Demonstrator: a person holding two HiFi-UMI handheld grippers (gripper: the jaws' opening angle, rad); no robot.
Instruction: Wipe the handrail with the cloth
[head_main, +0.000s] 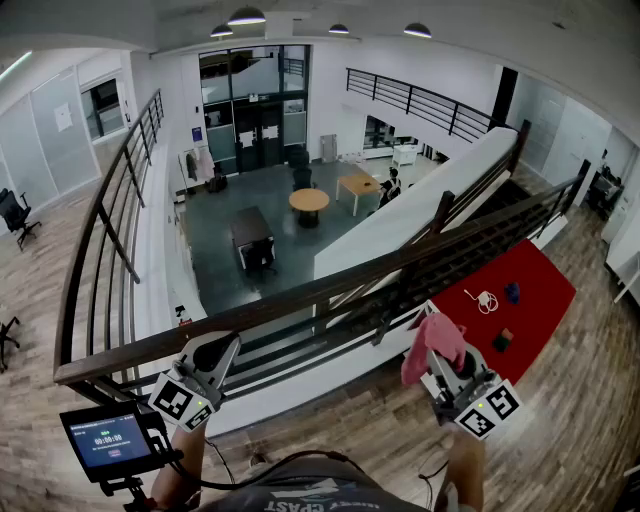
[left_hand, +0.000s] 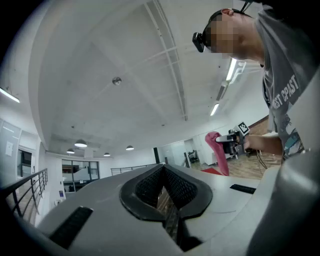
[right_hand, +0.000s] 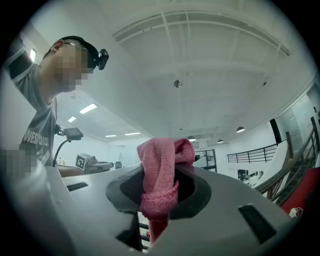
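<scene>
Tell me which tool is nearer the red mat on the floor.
Right. The right tool, holding the pink cloth, is just left of the red mat in the head view; the left tool is much farther left.

An upper walkway in an open office building, looking down into its lobby

A wooden handrail (head_main: 300, 292) on dark metal bars edges the wood-plank floor (head_main: 580, 380); below it lie a grey lower level with a round table (head_main: 309, 200), a rectangular table (head_main: 357, 184) and tall glass entrance doors (head_main: 258, 130). A wheeled office chair (head_main: 14, 214) stands at the far left, another railed balcony (head_main: 420, 100) runs along the white far wall, and round ceiling lights (head_main: 246, 17) hang overhead
</scene>
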